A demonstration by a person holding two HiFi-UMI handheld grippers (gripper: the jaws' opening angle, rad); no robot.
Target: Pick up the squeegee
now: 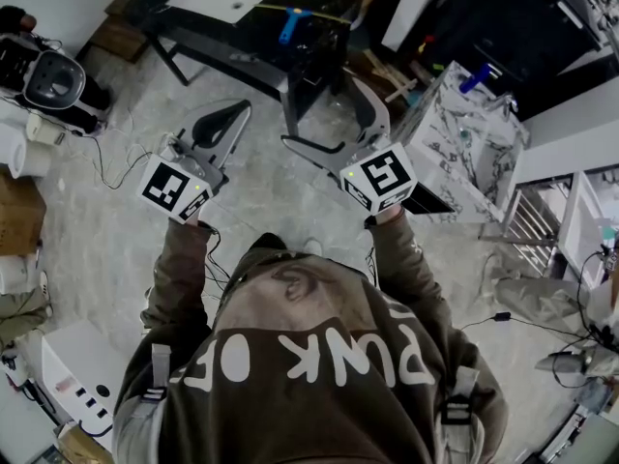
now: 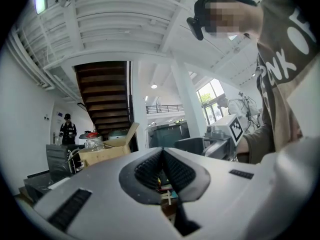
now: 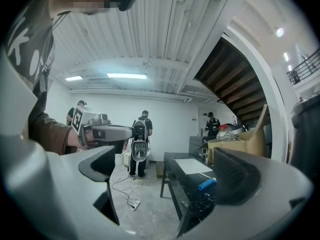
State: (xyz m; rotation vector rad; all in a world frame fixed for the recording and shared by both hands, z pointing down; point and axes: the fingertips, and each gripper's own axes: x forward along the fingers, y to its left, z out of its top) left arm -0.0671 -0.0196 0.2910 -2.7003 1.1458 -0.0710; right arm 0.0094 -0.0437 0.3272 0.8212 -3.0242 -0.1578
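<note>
The squeegee (image 1: 290, 22) lies on the dark desk (image 1: 324, 46) at upper centre. The right tool (image 1: 324, 114) is released, jaws wide; the left tool (image 1: 230, 116) is clenched on nothing.

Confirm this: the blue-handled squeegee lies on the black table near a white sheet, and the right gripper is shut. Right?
No: the right gripper is open, jaws wide apart and empty, as the right gripper view shows. The squeegee does lie on the black table near the white sheet.

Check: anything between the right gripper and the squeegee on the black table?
Nothing visible. The right gripper, jaws open and empty, faces the squeegee lying exposed on the black table, only floor between.
</note>
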